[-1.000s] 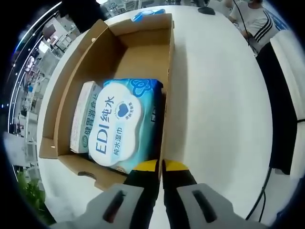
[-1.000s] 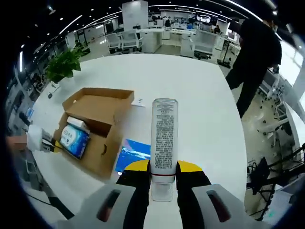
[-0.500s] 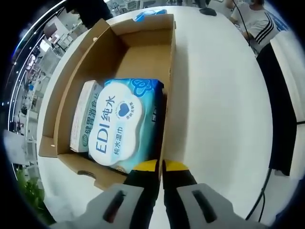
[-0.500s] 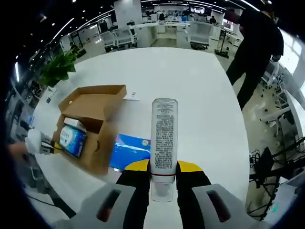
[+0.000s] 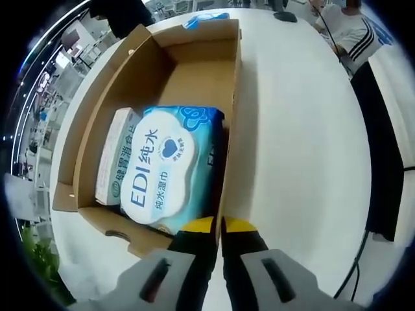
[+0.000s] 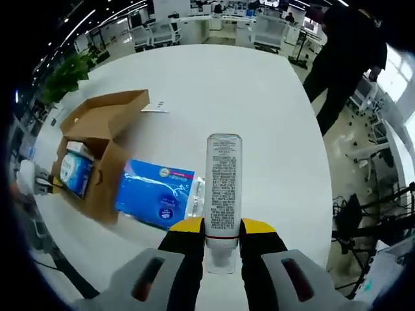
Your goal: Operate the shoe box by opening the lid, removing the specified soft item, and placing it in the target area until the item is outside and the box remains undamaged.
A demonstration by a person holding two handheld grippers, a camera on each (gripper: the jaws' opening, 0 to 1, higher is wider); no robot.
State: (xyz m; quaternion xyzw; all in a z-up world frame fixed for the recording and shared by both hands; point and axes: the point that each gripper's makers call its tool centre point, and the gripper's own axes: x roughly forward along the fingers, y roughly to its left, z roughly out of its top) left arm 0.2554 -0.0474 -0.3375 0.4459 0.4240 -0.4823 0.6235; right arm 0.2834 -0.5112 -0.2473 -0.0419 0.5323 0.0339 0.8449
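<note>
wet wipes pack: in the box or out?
In. The wet wipes pack lies inside the open shoe box, beside a white carton.

In the left gripper view, the wet-wipes pack (image 5: 170, 170) lying in the cardboard box (image 5: 194, 71) carries a white lid label that reads "EDI 纯水" in large blue letters, with "纯水湿巾" in smaller print below and a blue heart mark beside it. The white carton (image 5: 117, 159) next to it bears green characters that read "健胃消食片". In the right gripper view, the white tube (image 6: 224, 184) shows dense fine print, too small to read.
</note>
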